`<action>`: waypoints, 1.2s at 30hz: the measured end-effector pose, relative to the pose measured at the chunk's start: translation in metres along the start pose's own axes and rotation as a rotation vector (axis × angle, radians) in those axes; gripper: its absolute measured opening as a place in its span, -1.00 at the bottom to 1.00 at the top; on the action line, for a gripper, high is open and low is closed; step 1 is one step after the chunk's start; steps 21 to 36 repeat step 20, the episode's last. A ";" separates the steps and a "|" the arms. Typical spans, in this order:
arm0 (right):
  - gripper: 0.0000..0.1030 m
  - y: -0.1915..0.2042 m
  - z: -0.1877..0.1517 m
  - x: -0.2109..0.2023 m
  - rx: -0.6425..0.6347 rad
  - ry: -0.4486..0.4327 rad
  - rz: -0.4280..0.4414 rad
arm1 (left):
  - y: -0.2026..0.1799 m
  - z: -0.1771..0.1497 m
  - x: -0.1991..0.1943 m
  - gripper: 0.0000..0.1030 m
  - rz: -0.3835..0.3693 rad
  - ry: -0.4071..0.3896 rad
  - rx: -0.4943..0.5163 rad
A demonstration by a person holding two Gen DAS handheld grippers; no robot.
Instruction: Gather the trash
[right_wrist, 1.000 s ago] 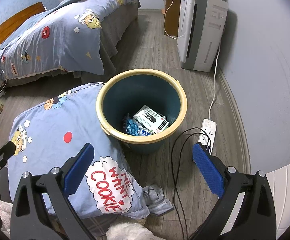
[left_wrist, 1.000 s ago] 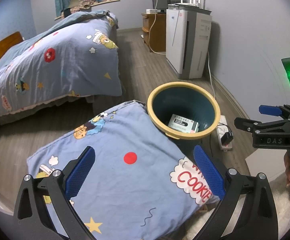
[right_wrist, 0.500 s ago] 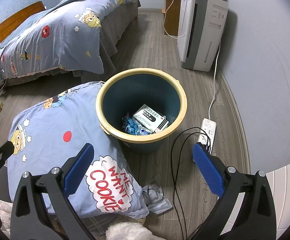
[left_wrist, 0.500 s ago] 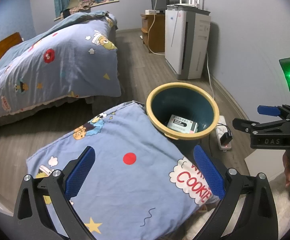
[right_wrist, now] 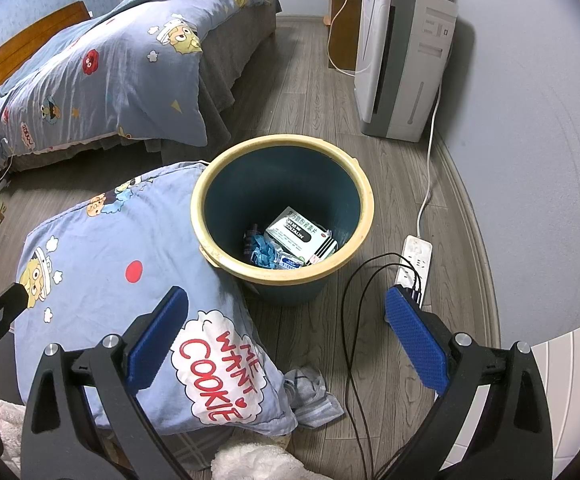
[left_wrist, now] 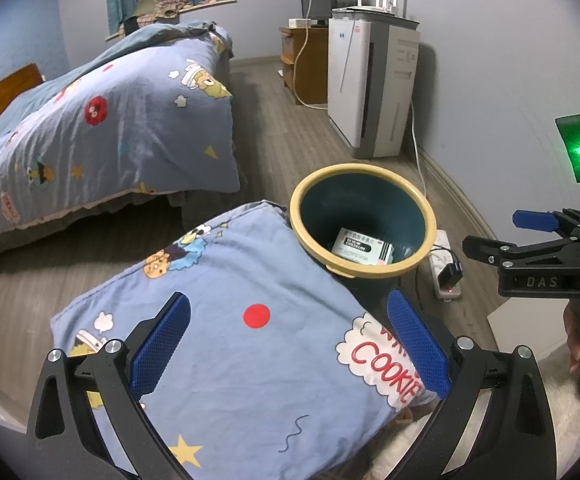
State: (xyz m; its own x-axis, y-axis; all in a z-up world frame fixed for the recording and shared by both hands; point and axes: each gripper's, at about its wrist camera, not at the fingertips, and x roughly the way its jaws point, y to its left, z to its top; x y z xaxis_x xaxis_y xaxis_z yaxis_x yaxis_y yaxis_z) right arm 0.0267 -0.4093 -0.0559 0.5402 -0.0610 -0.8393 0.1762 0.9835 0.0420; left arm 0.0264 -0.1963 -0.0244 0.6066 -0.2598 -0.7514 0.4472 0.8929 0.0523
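Hovering apart, both tools empty; box inside bin.

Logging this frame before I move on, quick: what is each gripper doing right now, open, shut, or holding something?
Left gripper: open, holding nothing, over the pillow.
Right gripper: open, holding nothing, near the trash bin.

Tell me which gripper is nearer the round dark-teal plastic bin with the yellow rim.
Right, probably. The right gripper hangs open just short of the bin; the left gripper is open over the blue cartoon pillow, farther back.
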 end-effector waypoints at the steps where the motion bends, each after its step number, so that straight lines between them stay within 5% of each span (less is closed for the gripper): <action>1: 0.89 0.000 0.001 0.000 0.000 0.000 0.000 | -0.001 0.000 0.000 0.90 -0.001 0.000 0.001; 36: 0.89 0.008 -0.002 -0.014 -0.005 -0.028 -0.003 | 0.012 -0.009 -0.004 0.90 0.051 0.003 0.057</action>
